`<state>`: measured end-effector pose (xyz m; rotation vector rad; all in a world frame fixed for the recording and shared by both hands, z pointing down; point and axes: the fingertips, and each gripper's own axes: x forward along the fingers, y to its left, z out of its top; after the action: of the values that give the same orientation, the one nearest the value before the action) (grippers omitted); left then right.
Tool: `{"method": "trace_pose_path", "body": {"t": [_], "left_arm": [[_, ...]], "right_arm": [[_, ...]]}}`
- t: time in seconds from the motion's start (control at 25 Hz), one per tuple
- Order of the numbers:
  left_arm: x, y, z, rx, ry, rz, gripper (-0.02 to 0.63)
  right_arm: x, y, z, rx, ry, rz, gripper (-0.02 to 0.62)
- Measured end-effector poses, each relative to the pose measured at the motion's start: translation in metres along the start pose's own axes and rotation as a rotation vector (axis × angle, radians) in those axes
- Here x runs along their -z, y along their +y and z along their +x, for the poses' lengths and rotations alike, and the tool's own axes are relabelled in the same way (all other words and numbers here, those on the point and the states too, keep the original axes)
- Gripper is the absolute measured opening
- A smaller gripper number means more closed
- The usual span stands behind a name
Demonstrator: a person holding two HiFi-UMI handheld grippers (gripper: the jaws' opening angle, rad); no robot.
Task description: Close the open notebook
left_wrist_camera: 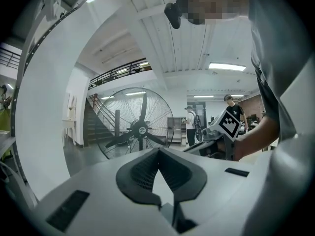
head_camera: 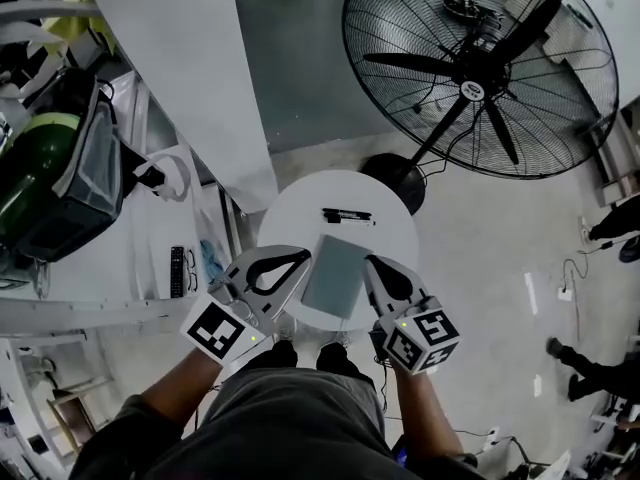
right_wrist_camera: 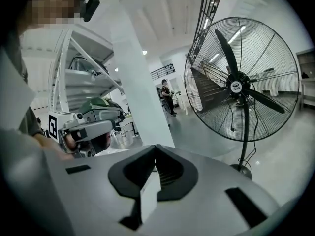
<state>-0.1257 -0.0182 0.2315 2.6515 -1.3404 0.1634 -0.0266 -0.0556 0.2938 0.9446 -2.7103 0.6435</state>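
Note:
A grey notebook (head_camera: 335,275) lies shut, cover up, on the small round white table (head_camera: 300,203). A black pen (head_camera: 347,215) lies beyond it. My left gripper (head_camera: 306,255) hovers at the notebook's left edge and my right gripper (head_camera: 368,260) at its right edge, both above the table. In the left gripper view the left gripper (left_wrist_camera: 158,150) has its pads meeting at the tip with nothing between them. The right gripper (right_wrist_camera: 155,146) looks the same in its own view. Both gripper views look out across the room, and the notebook and table are hidden in them.
A large pedestal fan (head_camera: 480,78) stands behind the table, its round base (head_camera: 395,178) close to the far rim. A white pillar (head_camera: 190,68) and shelves with a green and black bag (head_camera: 50,158) are on the left. Cables (head_camera: 575,268) lie on the floor to the right.

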Motion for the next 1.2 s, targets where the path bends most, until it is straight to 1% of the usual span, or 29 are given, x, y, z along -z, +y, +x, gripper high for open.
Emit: {"method": "trace_pose_path", "body": {"t": [0.4, 1.2], "left_arm": [[-0.007, -0.001, 0.001, -0.002, -0.011, 0.009, 0.015], [0.0, 0.002, 0.002, -0.018, -0.006, -0.007, 0.015]], "right_arm": [[-0.012, 0.002, -0.003, -0.007, -0.018, -0.003, 0.021], [-0.004, 0.004, 0.005, -0.025, -0.001, -0.003, 0.02]]}}
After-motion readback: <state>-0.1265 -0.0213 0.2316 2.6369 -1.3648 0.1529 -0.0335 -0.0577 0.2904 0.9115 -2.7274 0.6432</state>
